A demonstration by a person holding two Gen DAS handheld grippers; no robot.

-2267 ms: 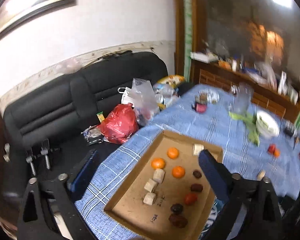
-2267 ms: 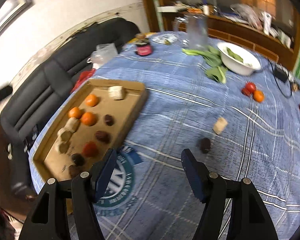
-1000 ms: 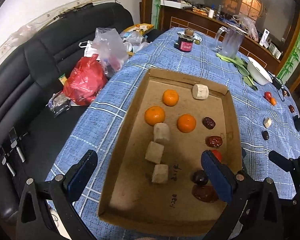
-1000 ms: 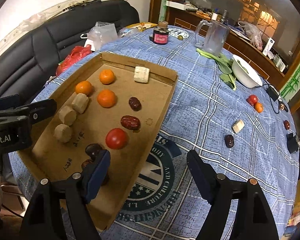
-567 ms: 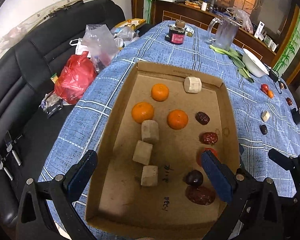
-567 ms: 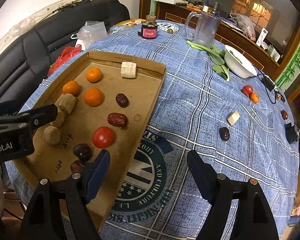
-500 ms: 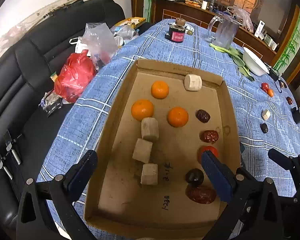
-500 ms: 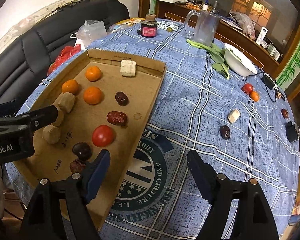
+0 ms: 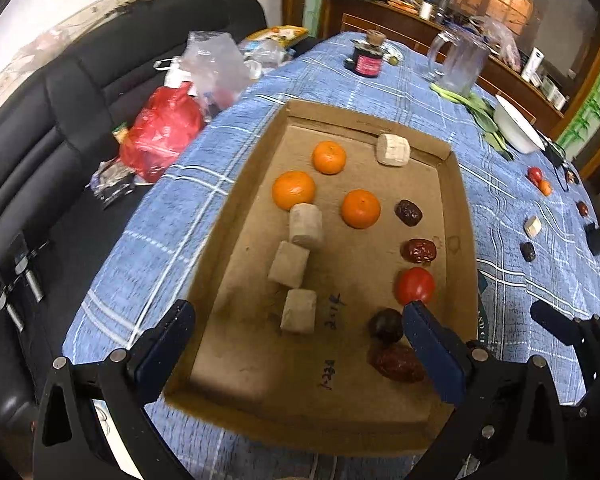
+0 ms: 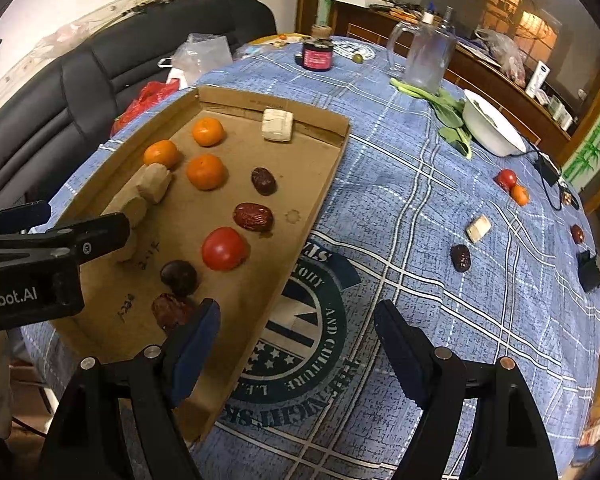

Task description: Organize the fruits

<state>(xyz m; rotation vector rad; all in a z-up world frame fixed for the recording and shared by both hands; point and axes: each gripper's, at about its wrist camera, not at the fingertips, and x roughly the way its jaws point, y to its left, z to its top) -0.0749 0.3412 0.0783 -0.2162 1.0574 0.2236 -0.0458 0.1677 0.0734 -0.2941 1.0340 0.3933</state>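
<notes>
Nearest, the left tongs (image 9: 296, 344) stand apart over the near end of the cardboard tray (image 9: 236, 216), clamping nothing. The right tongs (image 10: 298, 338) are likewise apart and empty, above a printed round emblem (image 10: 300, 340) on the blue checked cloth of the desk (image 10: 400, 184); its lettering is upside down and not fully readable. The left unit's body reads "Robot.AI".

Tray contents, near to far:
- two dark red dates (image 9: 396, 362), a dark round fruit (image 9: 385, 325), a tomato (image 9: 415, 286)
- three beige blocks (image 9: 298, 311) in a line, handwritten marks beside them, illegible
- two further dates, three oranges (image 9: 360, 208)
- one pale block (image 9: 393, 149) at the far wall.

Loose on the cloth right of the tray: a date (image 10: 460, 258), a pale block (image 10: 479, 229), a tomato with an orange (image 10: 520, 195) touching it.

Beyond: a white bowl (image 10: 492, 130) holding greens, a clear jug (image 10: 428, 58), a dark jar (image 10: 317, 56) with a pink label.
</notes>
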